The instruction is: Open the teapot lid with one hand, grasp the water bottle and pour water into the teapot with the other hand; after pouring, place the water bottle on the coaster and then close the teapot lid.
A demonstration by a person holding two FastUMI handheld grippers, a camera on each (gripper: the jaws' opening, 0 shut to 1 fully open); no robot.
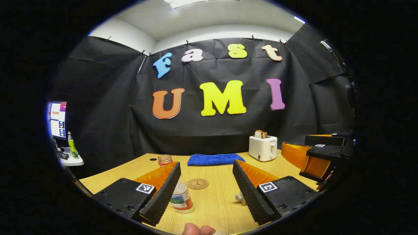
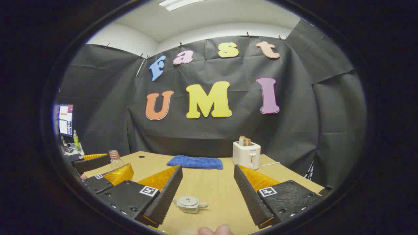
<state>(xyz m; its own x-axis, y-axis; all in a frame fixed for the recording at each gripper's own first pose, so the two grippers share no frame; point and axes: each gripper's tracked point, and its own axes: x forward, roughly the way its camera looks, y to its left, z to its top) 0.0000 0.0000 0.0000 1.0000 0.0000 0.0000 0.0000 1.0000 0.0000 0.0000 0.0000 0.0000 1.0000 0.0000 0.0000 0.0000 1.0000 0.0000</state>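
My left gripper hangs over the light wooden table, its 2 fingers spread wide apart with nothing between them. Beside my left finger stands the clear plastic water bottle (partly hidden by that finger). Just beyond it lies the round cork coaster. Farther back sit a folded blue cloth and a white toaster holding bread.

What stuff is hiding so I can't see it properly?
- Water bottle, left gripper view: its top is behind one of the hand-held gripper's fingers.
- Teapot, left gripper view: mostly behind the other finger; just a pale bit pokes out.
- Teapot, right gripper view: lid is on, so the inside is hidden.
- Coaster, left gripper view: its pattern is too small to make out.
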